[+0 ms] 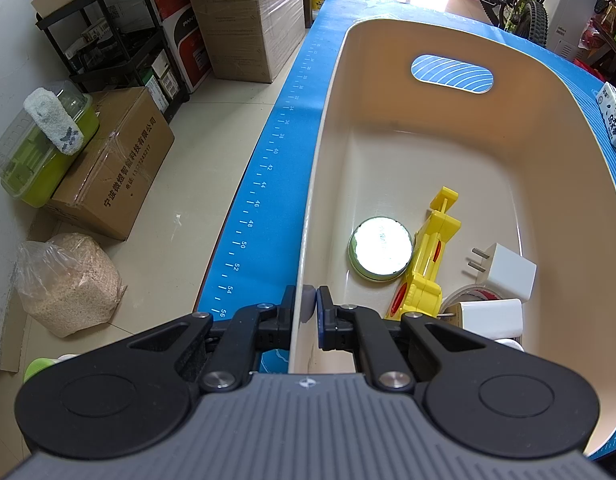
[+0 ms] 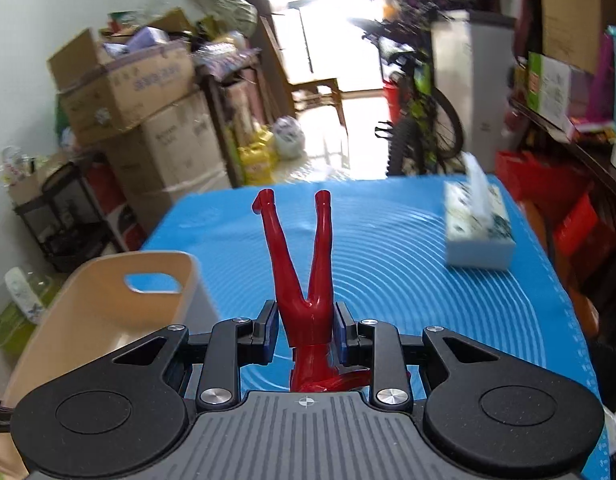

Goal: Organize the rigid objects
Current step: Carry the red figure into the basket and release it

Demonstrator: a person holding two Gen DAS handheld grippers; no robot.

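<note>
A cream plastic basket (image 1: pixel 328 128) stands on the blue mat (image 1: pixel 283 152). In it lie a round tin (image 1: pixel 380 250), a yellow toy gun (image 1: pixel 426 256), two white plug adapters (image 1: pixel 504 271) and a tape roll (image 1: pixel 466 294). My left gripper (image 1: pixel 311 308) is shut on the basket's near left rim. My right gripper (image 2: pixel 306 326) is shut on a red toy figure (image 2: pixel 308 264), held upside down with legs pointing up, above the mat (image 2: pixel 388 264) to the right of the basket (image 2: pixel 107 292).
A tissue box (image 2: pixel 478 236) stands on the mat at the far right and shows in the left wrist view (image 1: pixel 614 118). Cardboard boxes (image 1: pixel 119 160), a black shelf (image 1: pixel 107 40) and a bag of grain (image 1: pixel 67 284) lie on the floor left of the table. A bicycle (image 2: pixel 424 120) stands behind.
</note>
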